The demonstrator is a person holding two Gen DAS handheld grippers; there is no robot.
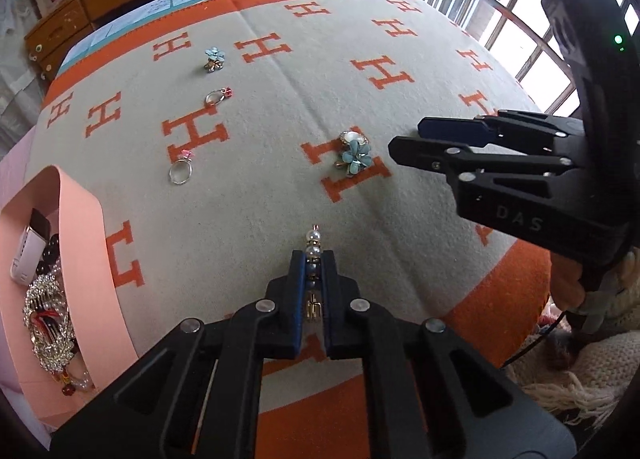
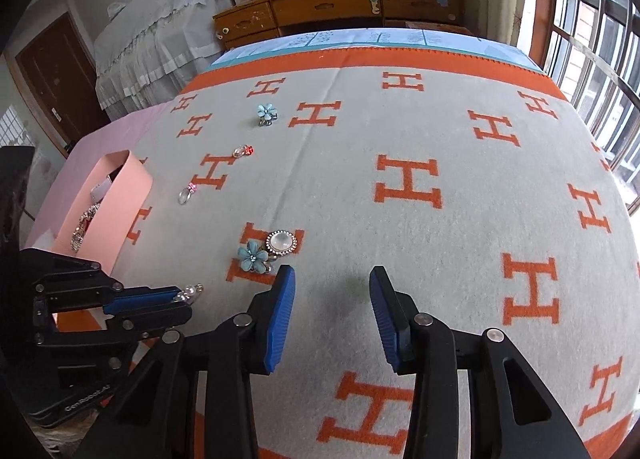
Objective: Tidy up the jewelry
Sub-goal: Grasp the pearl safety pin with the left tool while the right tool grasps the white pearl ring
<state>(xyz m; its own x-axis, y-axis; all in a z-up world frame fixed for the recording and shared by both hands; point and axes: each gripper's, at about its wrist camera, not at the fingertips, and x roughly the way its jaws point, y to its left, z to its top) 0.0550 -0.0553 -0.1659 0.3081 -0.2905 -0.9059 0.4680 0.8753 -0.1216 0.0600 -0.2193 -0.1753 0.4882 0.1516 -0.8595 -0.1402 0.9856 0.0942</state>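
Clamped in the left tongs (image 1: 313, 259), a pearl hairpin (image 1: 313, 244) pokes beyond the tips, over the blanket (image 1: 280, 107). Right tongs (image 2: 332, 283) hang open, empty, beside the flower brooch (image 2: 253, 256). Such a shallow pinch could slip before reaching the pink box (image 1: 86, 227).

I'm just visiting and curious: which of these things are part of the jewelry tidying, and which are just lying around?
Part of the job:
- pearl hair clip in left gripper
- blue flower brooch
- two rings
- small blue flower piece
- pink box

Just lying about:
- H-pattern blanket
- wooden dresser
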